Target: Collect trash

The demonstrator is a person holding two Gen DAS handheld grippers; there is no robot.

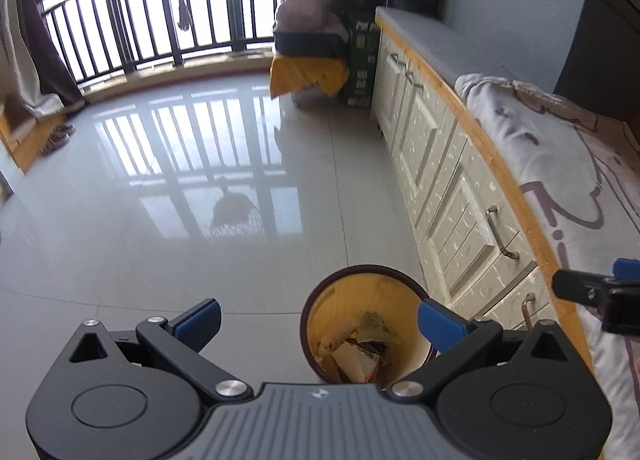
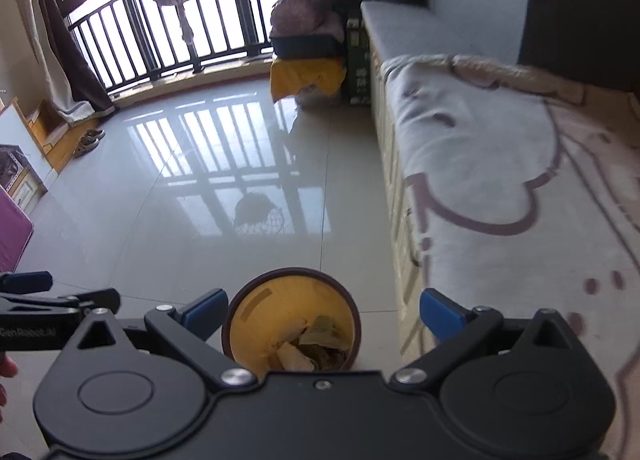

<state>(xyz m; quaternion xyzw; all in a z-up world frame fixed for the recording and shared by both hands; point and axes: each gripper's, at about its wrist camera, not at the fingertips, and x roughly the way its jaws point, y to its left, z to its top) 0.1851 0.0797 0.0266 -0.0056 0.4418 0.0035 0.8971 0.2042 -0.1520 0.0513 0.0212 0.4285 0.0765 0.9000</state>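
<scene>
Only readable writing is "GenRobot.ai", blurry, on the left gripper (image 2: 24,292) at 9 o'clock in the right wrist view. Both sets of tongs are spread wide, nothing in them; the right gripper (image 2: 322,310) hangs over the bin (image 2: 256,324). The bin's round, yellow inside, dark rim, sitting at 6 o'clock on glossy tile floor (image 1: 160,220), crumpled paper trash (image 1: 360,356) inside. Cabinet (image 1: 452,196) with metal handles at 3 o'clock.

- The left gripper (image 1: 320,318) has its blue-padded fingers (image 1: 200,318) spread wide, nothing between them.
- The right gripper (image 2: 322,312) is likewise spread wide and empty.
- The two are held side by side, each visible at the edge of the other's view.
- Fingertips of the person's hand (image 2: 6,370) show at the right view's left edge.
</scene>
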